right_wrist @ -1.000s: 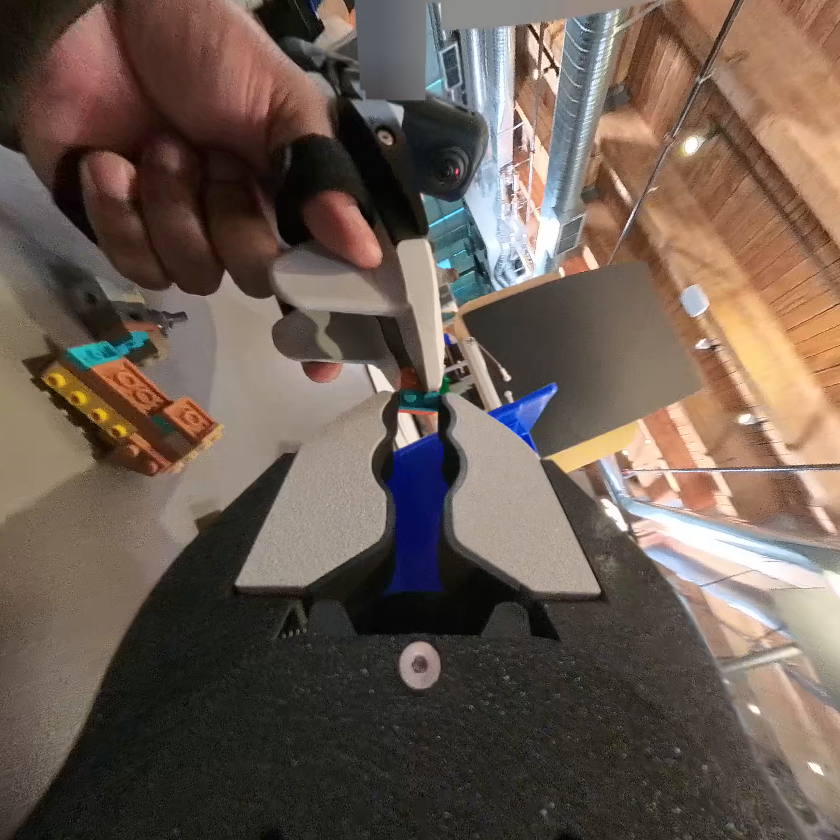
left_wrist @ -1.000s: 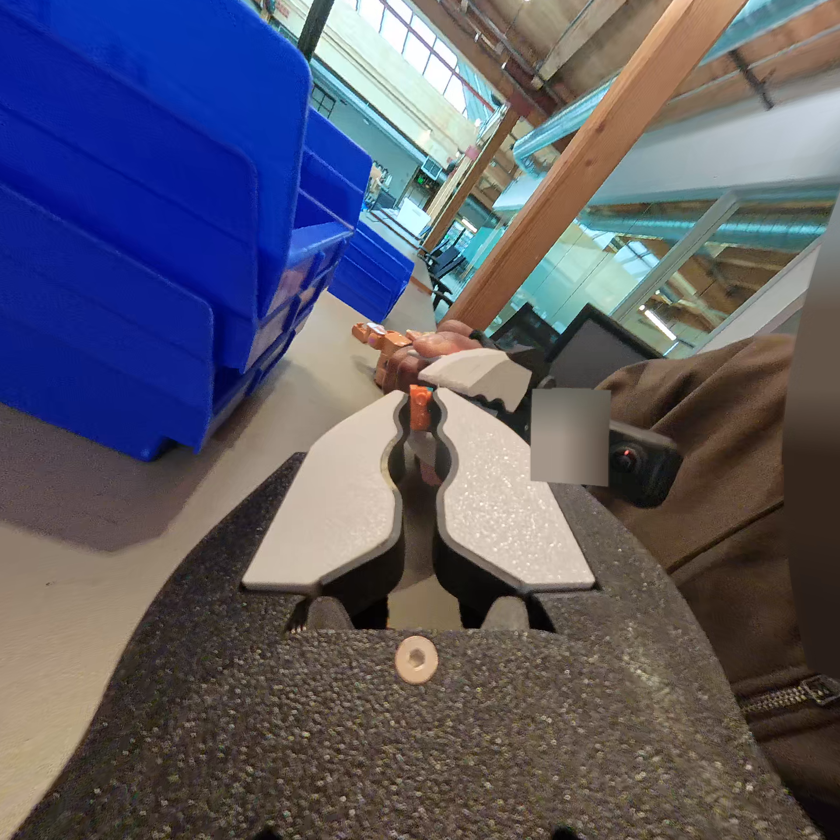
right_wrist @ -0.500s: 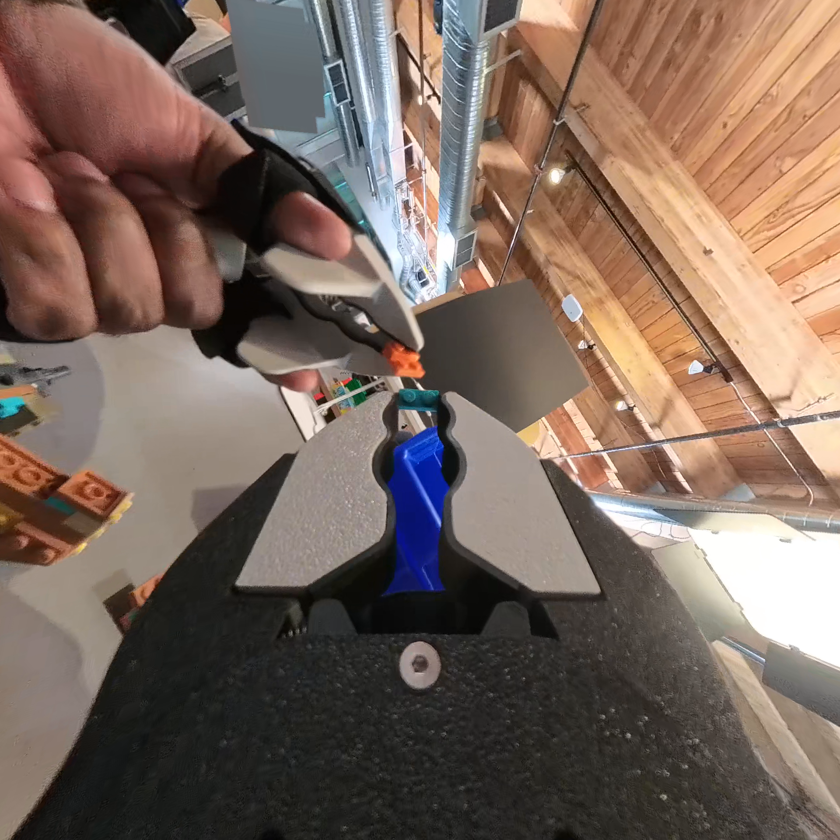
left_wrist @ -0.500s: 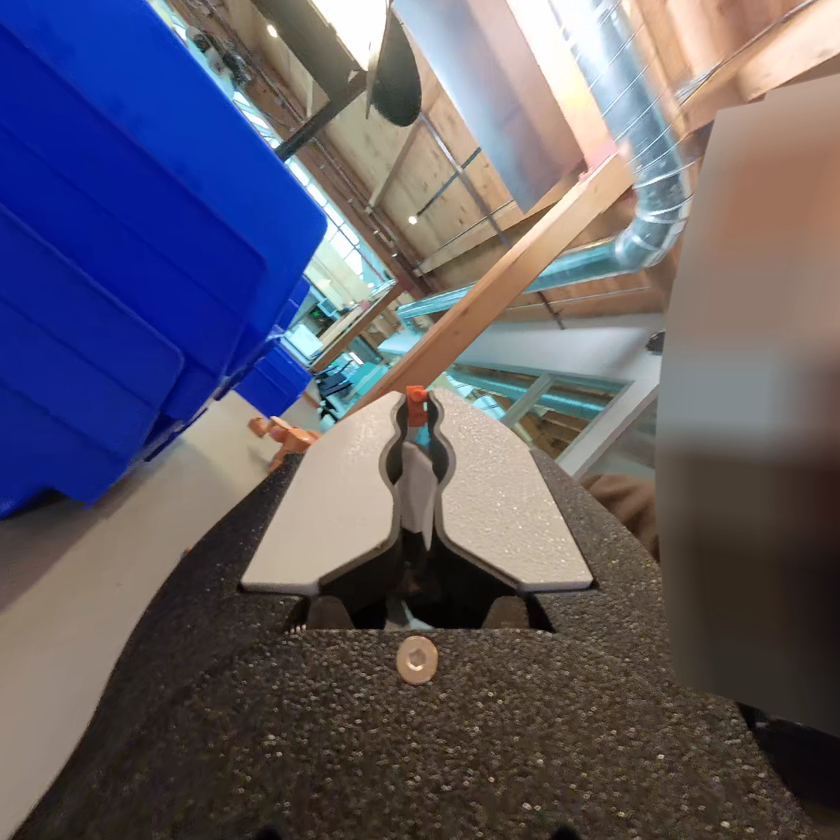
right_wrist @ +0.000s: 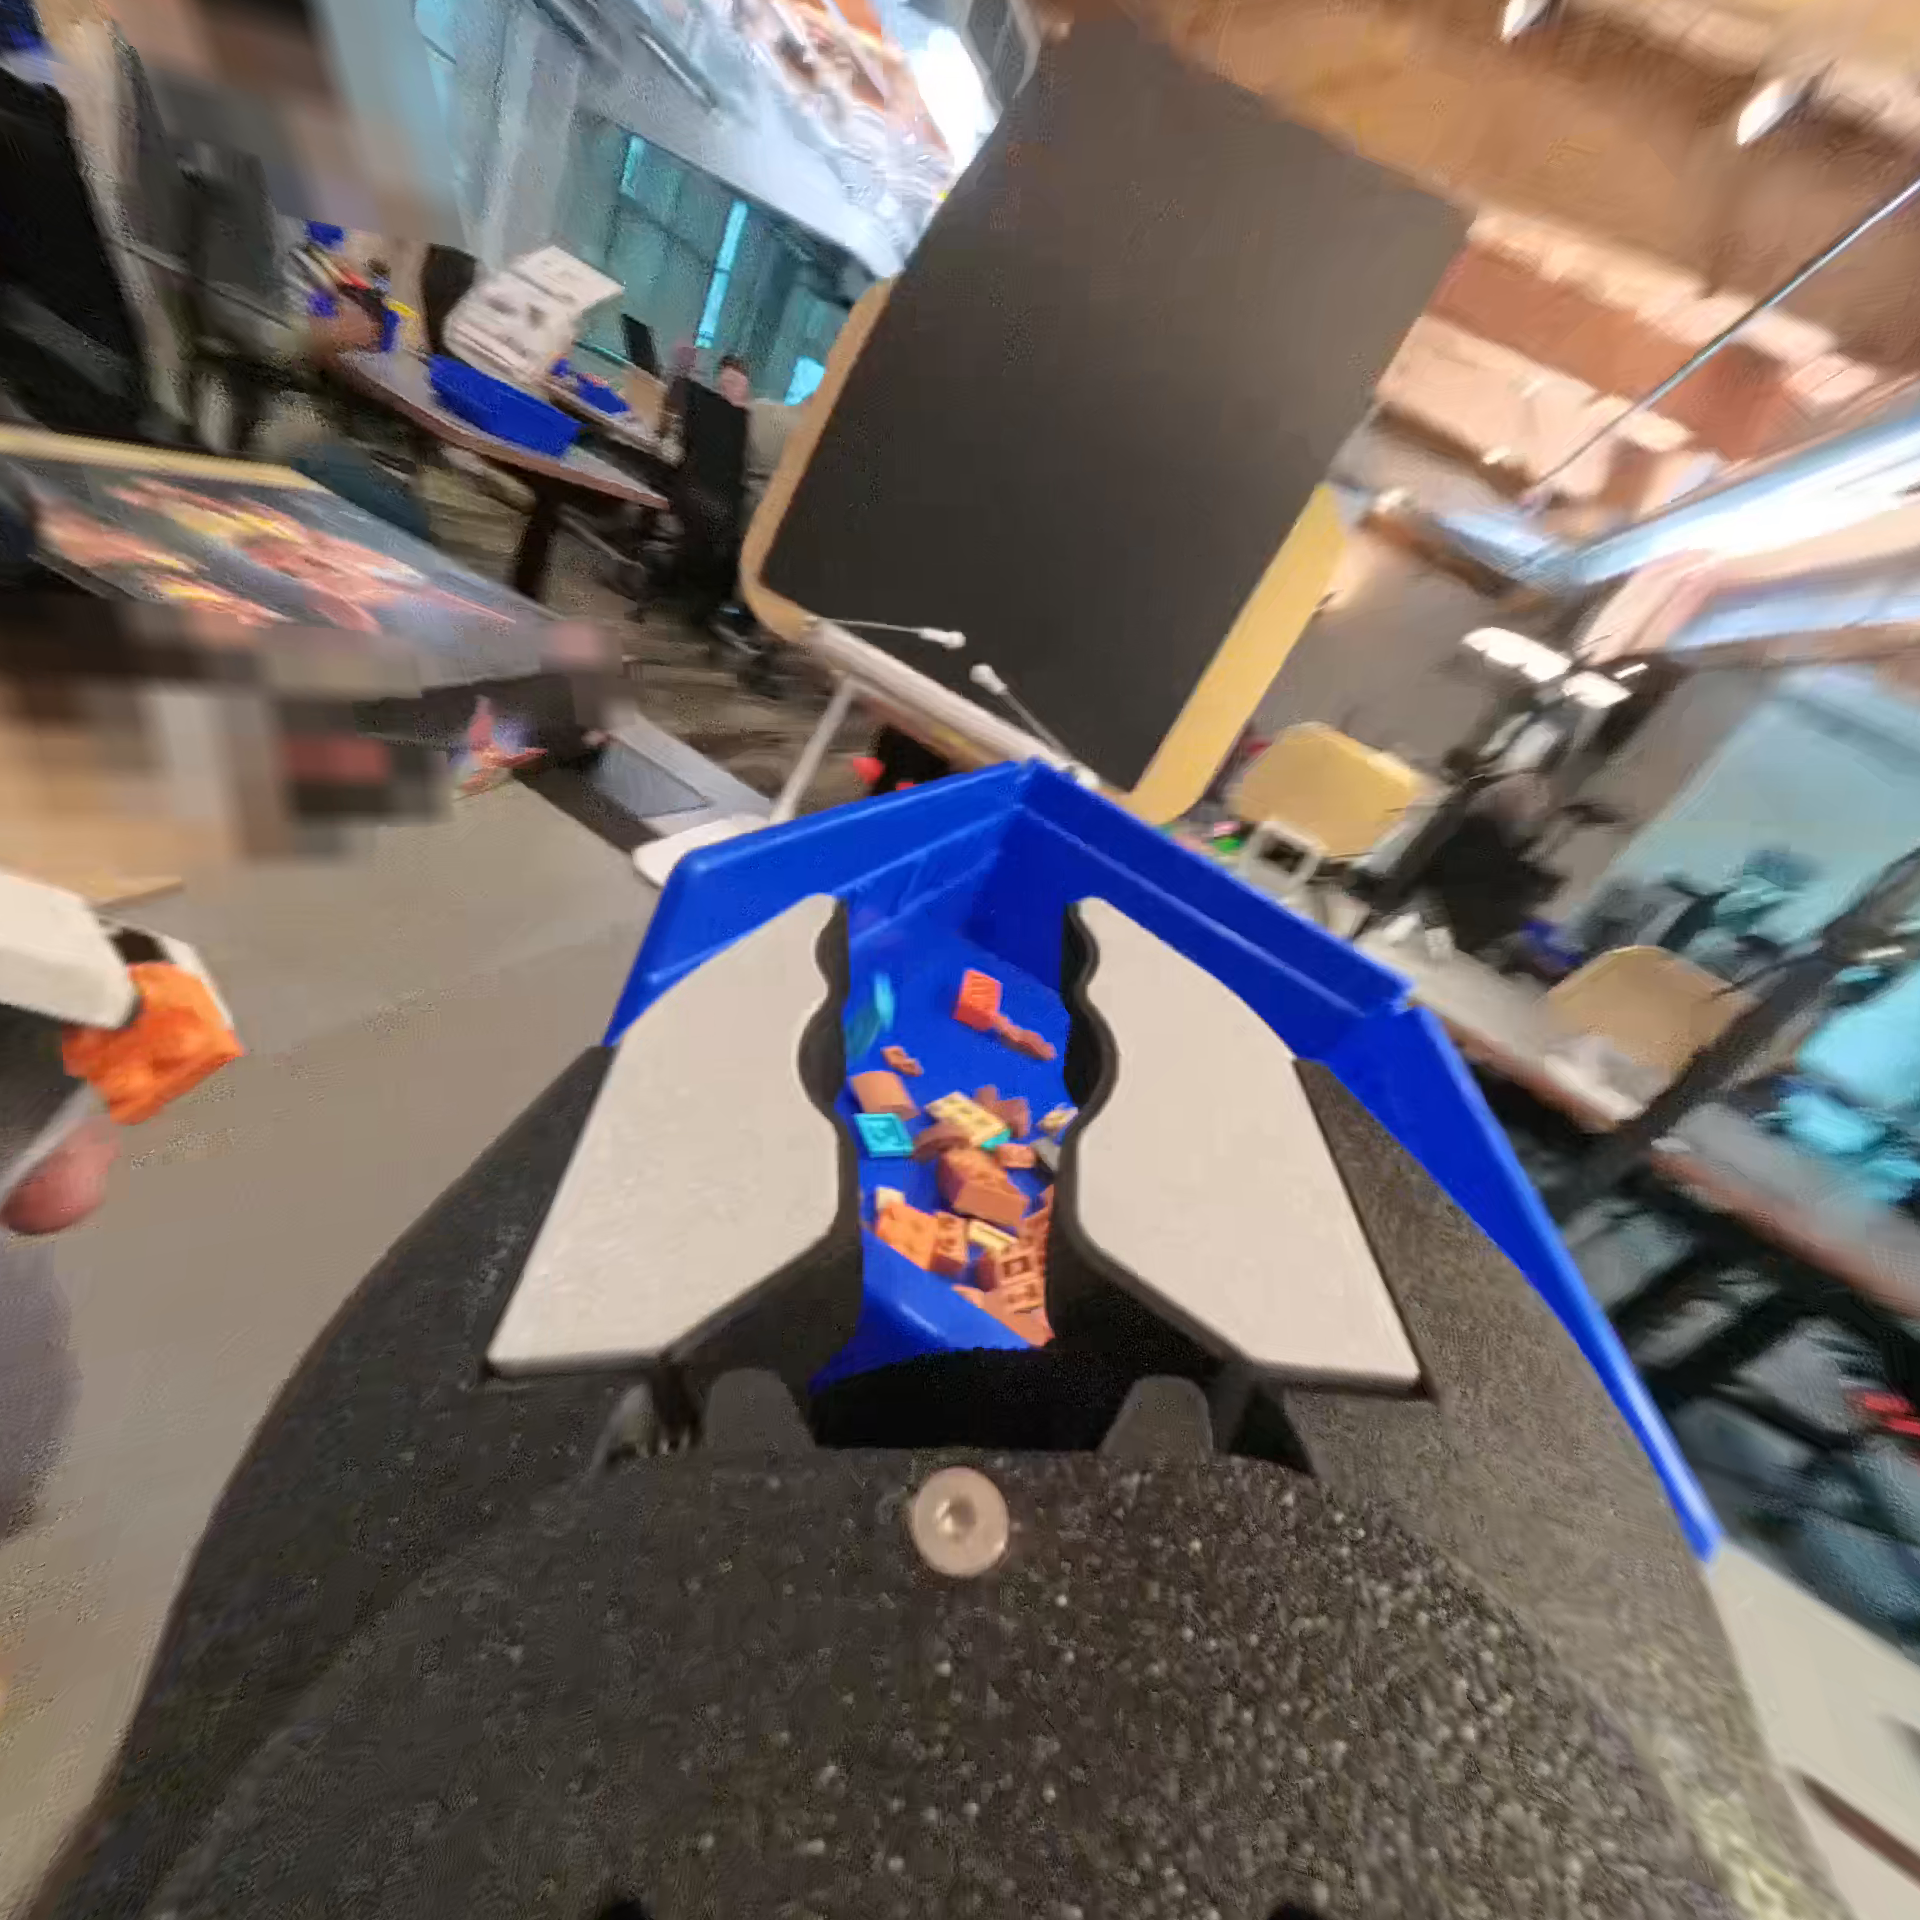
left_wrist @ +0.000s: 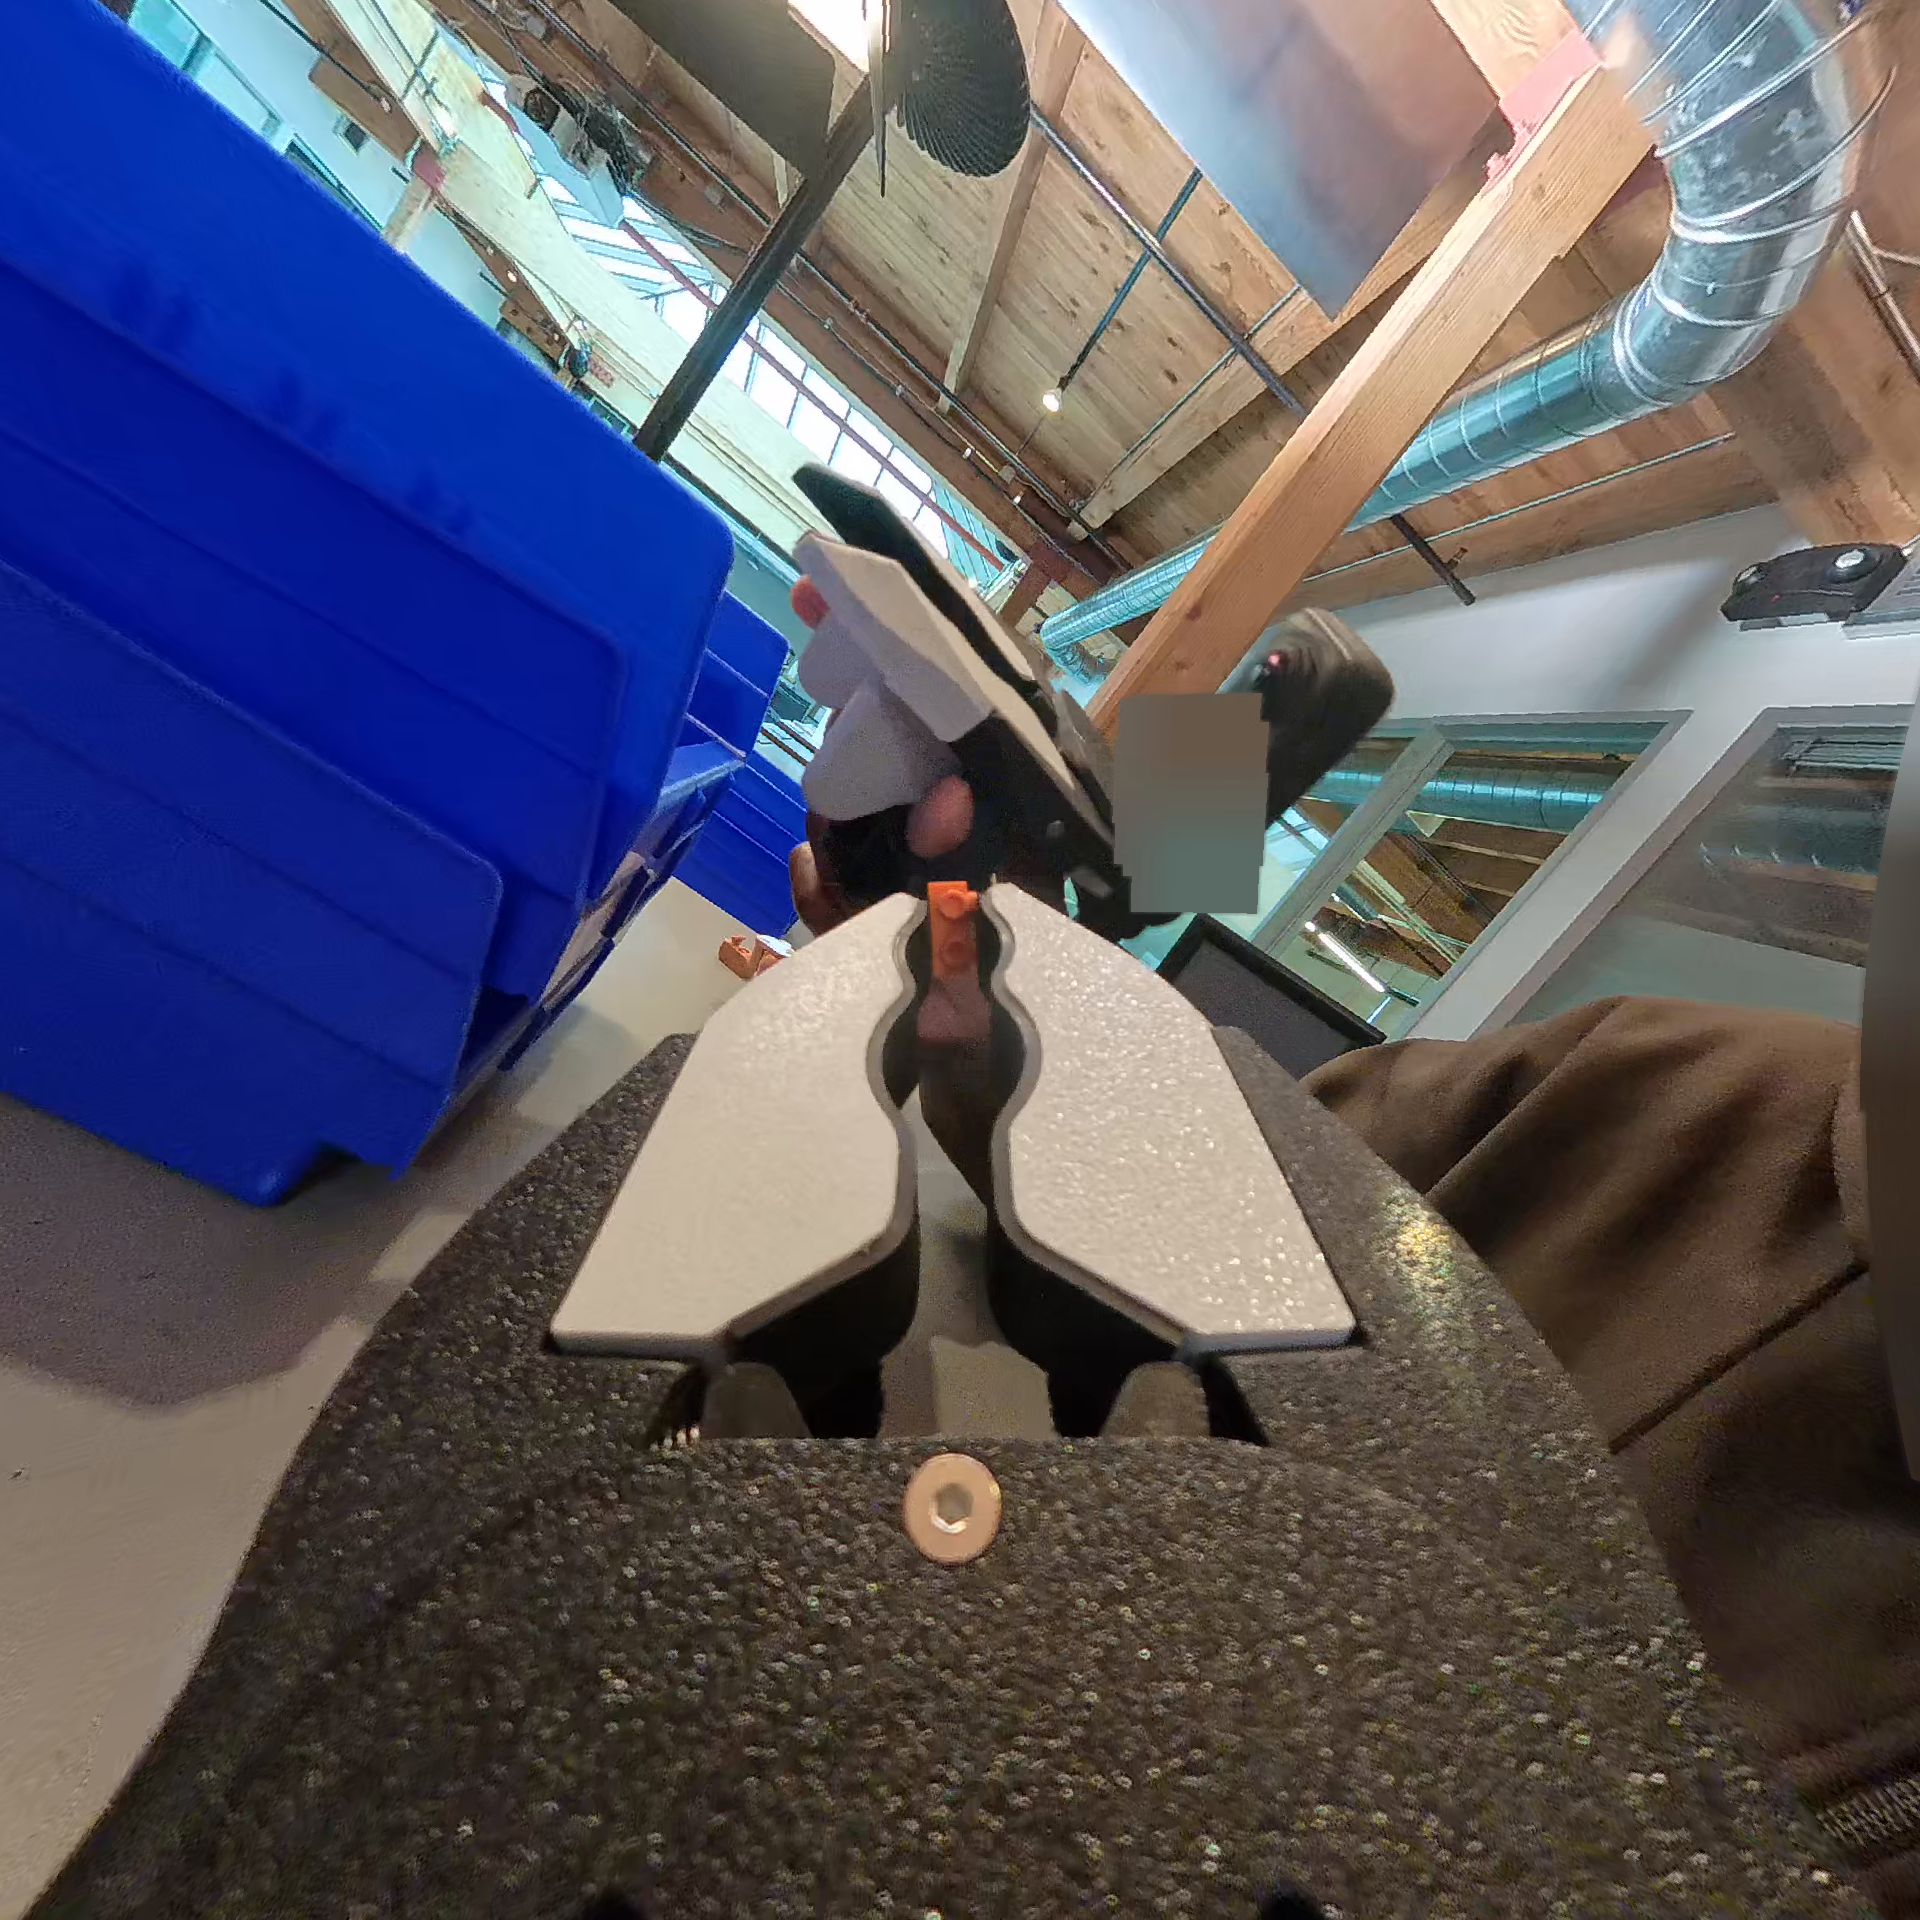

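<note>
You are holding a small orange brick (left_wrist: 954, 932) at the very tips of the left gripper (left_wrist: 951, 904), whose jaws are clenched on it; the brick is sitting upright, studs facing the camera, raised above the grey table (left_wrist: 156, 1455). In my judgement the bite is shallow, so you are best keeping the squeeze even and avoiding any twist.

The right gripper (right_wrist: 951, 914) is standing released, jaws well apart and holding nothing, poised over an open blue bin (right_wrist: 1226, 883). Loose bricks (right_wrist: 966, 1184) in brown, orange, yellow and teal are lying on the bin's floor.

A stack of blue bins (left_wrist: 312, 727) is standing on the table to the left, with a small brown piece (left_wrist: 750, 954) near its foot.

The right wrist view is smearing with motion. A teal piece (right_wrist: 864, 1013) near the bin's far wall is blurred, so I cannot tell whether it is airborne or resting. The bin's near end is hidden behind the gripper body.
</note>
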Tool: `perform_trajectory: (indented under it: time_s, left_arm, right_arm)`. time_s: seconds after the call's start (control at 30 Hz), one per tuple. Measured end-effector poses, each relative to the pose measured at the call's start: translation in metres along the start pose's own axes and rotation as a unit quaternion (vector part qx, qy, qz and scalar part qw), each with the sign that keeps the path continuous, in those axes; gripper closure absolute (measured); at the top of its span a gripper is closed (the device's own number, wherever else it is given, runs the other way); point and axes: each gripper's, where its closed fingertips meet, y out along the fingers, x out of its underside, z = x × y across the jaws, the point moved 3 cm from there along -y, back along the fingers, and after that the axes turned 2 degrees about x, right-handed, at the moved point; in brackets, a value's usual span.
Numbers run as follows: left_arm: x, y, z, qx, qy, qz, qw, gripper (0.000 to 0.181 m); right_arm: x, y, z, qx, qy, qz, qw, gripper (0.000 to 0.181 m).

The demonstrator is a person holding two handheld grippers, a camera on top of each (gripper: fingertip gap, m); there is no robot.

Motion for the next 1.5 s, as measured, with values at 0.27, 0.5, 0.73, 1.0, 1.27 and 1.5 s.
perform_trajectory:
  time_s: [0.27, 0.5, 0.73, 1.0, 1.27, 1.5]
  left_arm:
    - [-0.005, -0.001, 0.006, 0.021, -0.001, 0.003, 1.0, 0.174]
    - [0.002, 0.003, 0.013, 0.046, -0.005, -0.014, 0.999, 0.174]
    - [0.002, 0.004, 0.014, 0.05, -0.007, -0.014, 0.999, 0.173]
    - [-0.02, -0.009, 0.005, 0.026, -0.029, 0.056, 0.998, 0.175]
    - [-0.022, -0.013, 0.001, 0.007, -0.01, 0.048, 0.999, 0.176]
    - [-0.02, -0.013, -0.001, 0.005, -0.013, 0.042, 0.999, 0.176]
  right_arm:
    - [-0.009, -0.047, -0.059, -0.186, -0.138, 0.063, 0.971, 0.145]
    - [-0.005, -0.052, -0.103, -0.231, -0.241, 0.06, 0.941, 0.144]
    - [-0.011, -0.051, -0.101, -0.211, -0.25, 0.076, 0.942, 0.165]
    - [-0.02, -0.031, -0.058, -0.105, -0.239, 0.065, 0.963, 0.166]
    - [0.007, -0.012, -0.014, -0.074, -0.158, -0.047, 0.984, 0.149]
    - [0.088, -0.061, -0.092, -0.386, -0.19, -0.17, 0.886, 0.149]
